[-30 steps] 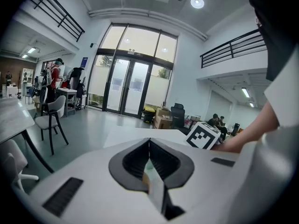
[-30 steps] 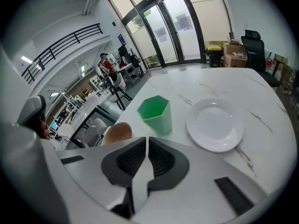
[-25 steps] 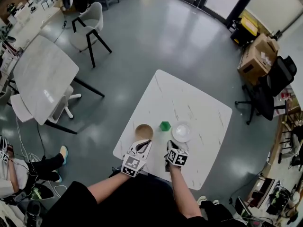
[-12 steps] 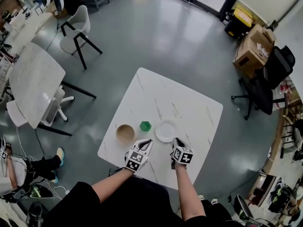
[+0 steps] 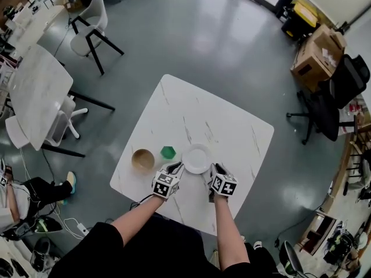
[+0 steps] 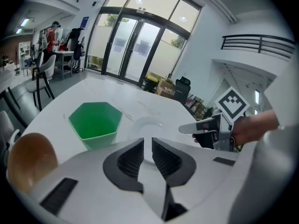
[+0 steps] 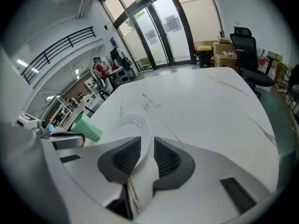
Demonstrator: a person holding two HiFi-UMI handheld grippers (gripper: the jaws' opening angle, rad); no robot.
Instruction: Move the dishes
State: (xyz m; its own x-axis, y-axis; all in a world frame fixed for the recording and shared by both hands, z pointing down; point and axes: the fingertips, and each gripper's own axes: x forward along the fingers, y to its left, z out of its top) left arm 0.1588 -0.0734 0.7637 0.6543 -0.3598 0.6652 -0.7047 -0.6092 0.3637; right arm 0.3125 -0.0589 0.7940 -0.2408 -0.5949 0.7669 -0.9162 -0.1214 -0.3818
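head view: brown bowl (image 5: 142,159) (whole) | right gripper view: green cup (image 7: 88,127)

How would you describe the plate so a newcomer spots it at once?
Find the square white marble table central in the head view. Three dishes line up near its closest edge. The plate is the rightmost: flat, round and white, unlike the green cup and brown bowl.

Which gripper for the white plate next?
Right, probably. Both grippers' fingers have just been opening; the right gripper stands wider, rim of the white plate in its gap; the left gripper is barely parted, nothing clearly between.
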